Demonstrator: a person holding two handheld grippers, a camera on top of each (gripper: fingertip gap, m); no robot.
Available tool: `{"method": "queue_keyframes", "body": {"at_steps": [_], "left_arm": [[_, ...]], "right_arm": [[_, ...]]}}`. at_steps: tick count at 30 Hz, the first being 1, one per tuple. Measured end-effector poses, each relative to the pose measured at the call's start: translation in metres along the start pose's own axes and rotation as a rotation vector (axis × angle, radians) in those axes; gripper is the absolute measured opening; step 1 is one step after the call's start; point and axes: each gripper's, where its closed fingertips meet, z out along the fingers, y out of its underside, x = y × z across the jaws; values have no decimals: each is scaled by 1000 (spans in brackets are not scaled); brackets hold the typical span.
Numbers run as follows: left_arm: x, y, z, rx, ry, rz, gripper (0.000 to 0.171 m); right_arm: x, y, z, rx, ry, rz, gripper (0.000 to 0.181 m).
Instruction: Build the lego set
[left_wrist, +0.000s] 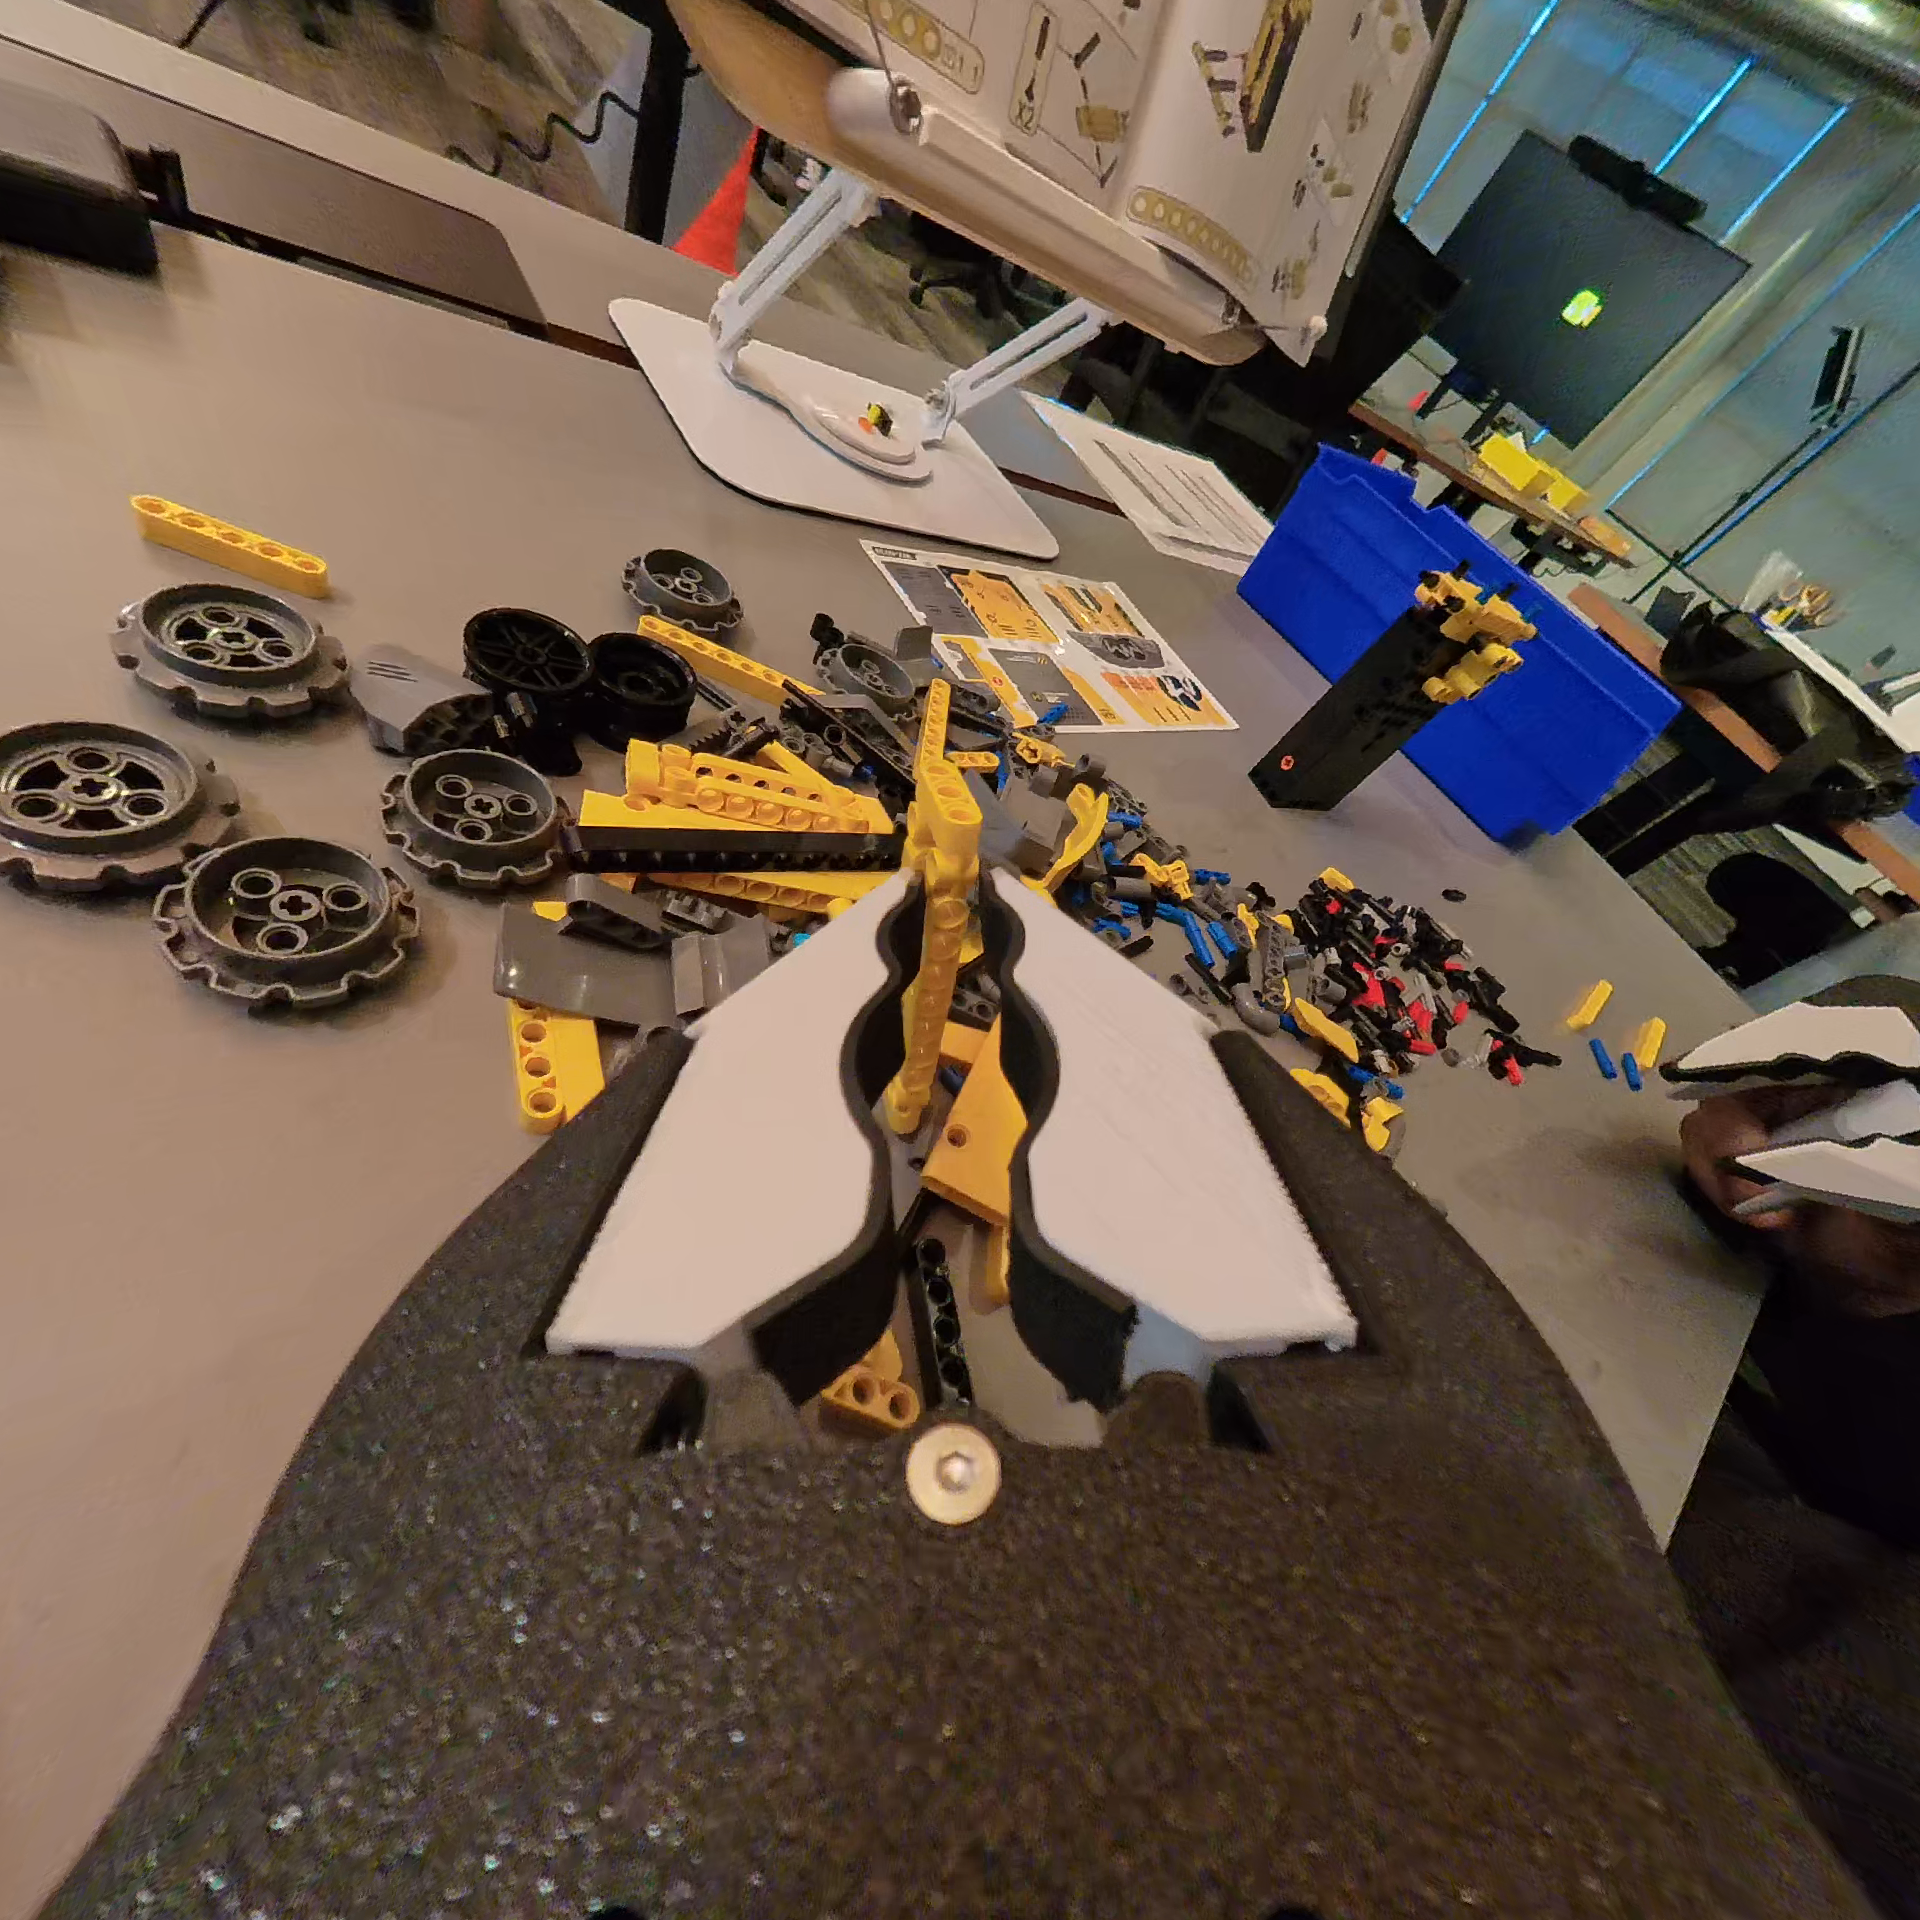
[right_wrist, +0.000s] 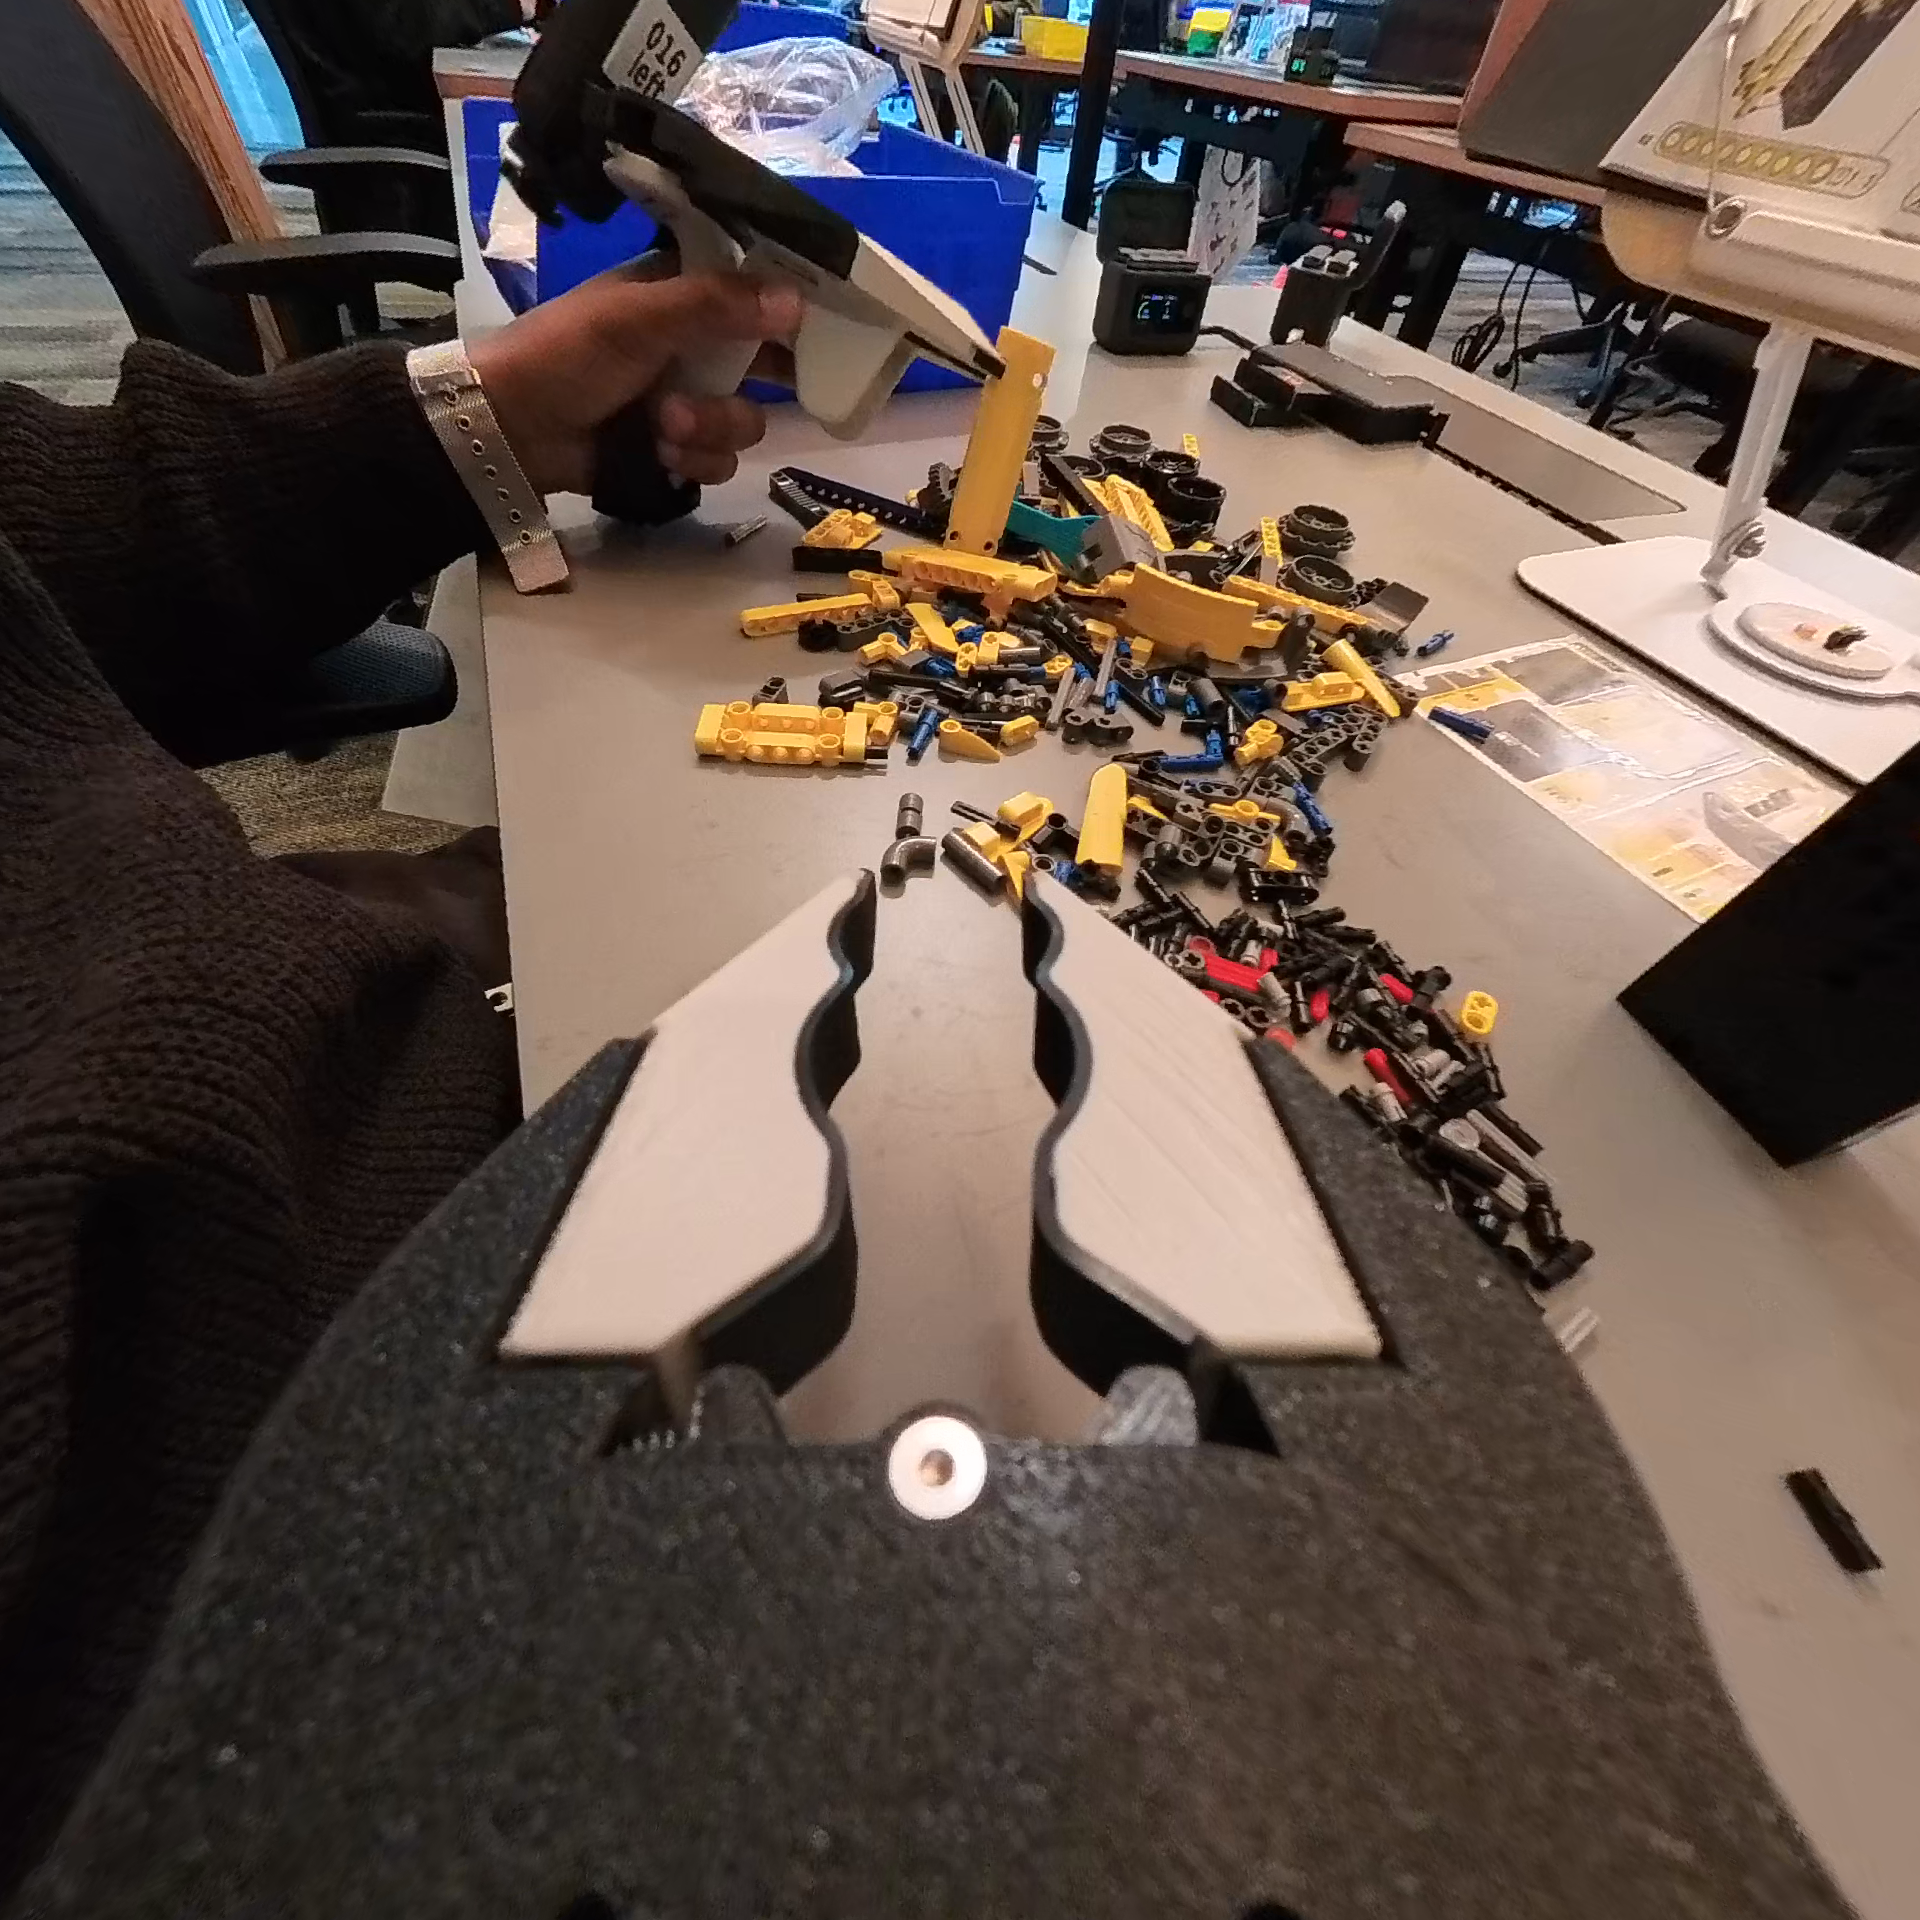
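My left gripper is shut on a long yellow holed beam and holds it tilted above the pile of building pieces. In the right wrist view the same gripper shows at the upper left, held by a hand, with the yellow beam hanging from its tips over the pile. My right gripper is open and empty, low over the grey table, just short of small grey, black and yellow pieces. It shows at the right edge of the left wrist view.
Dark grey toothed wheels lie at the left. A white stand carries an instruction booklet. A sticker sheet, a blue bin, a black and yellow assembly, and black and red pins are to the right. One gripper's finger ends stand about 30 centimeters off the other's.
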Motion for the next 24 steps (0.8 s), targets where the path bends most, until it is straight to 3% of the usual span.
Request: {"method": "queue_keyframes", "body": {"at_steps": [7, 13, 21, 24], "left_arm": [[-5, 1, -2, -8, -26, 7, 25], [-20, 0, -7, -19, -148, 87, 27], [-28, -2, -13, -7, -186, 85, 27], [-39, -5, -20, 15, -283, 116, 27]], "right_arm": [[0, -1, -1, 7, 2, 1, 28], [0, -1, 0, 3, 2, -1, 27], [0, 0, 0, -1, 1, -1, 27], [0, 0, 0, -4, 0, 0, 27]]}}
